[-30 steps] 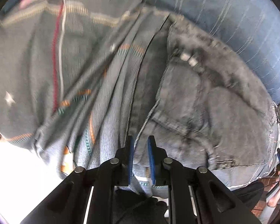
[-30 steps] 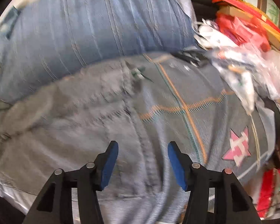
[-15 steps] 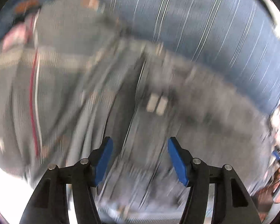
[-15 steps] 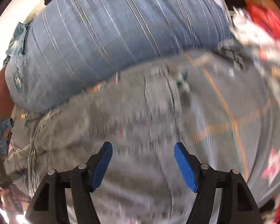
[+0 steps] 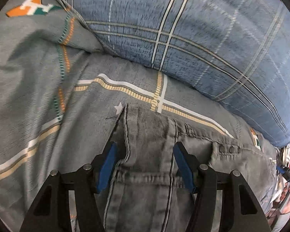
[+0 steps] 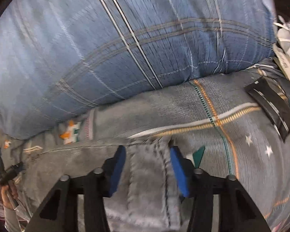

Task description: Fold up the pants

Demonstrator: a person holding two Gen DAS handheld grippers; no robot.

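Two tongs poised over the grey pants (image 5: 150,154), lying soft and floppy on the bedsheet (image 5: 38,96) at six o'clock from the blue pillow (image 5: 183,29): left tongs (image 5: 145,164) half open astride the waistband corner, untouching, right tongs (image 6: 147,170) closing around the other corner, the best hold.

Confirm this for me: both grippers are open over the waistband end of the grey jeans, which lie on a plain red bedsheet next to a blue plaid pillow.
Wrong on the sheet. The left wrist view shows the bedsheet is grey with striped lines and stars, not plain red. The rest stands: left gripper and right gripper open over the grey jeans, beside the blue plaid pillow.
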